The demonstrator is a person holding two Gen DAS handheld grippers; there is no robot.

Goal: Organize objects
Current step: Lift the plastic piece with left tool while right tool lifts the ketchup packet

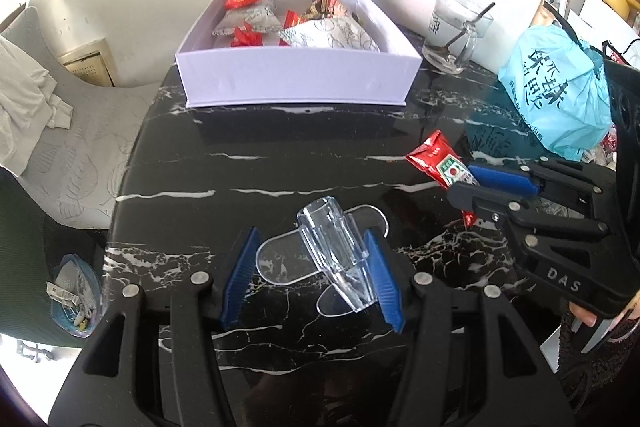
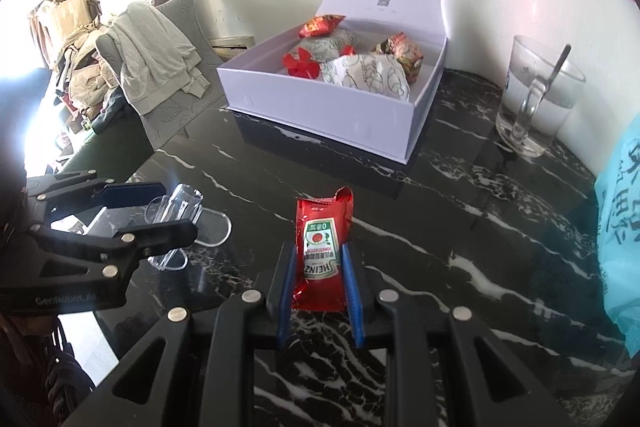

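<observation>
Here, low in the left wrist view, the left gripper (image 1: 312, 275) has its blue pads around a clear plastic stand (image 1: 332, 259); the right-hand pad touches it, while the left-hand pad seems to stand just off it, so I cannot tell whether it is gripped. At lower centre of the right wrist view, the right gripper (image 2: 320, 283) is clamped narrowly on a red ketchup sachet (image 2: 322, 247). The open white box (image 2: 328, 107) of wrapped snacks (image 2: 360, 71) sits higher, on the black marble table (image 2: 440, 227).

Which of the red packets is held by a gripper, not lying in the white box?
The Heinz ketchup sachet, clamped in the right gripper above the black marble table. The other red packets lie inside the white box.
</observation>
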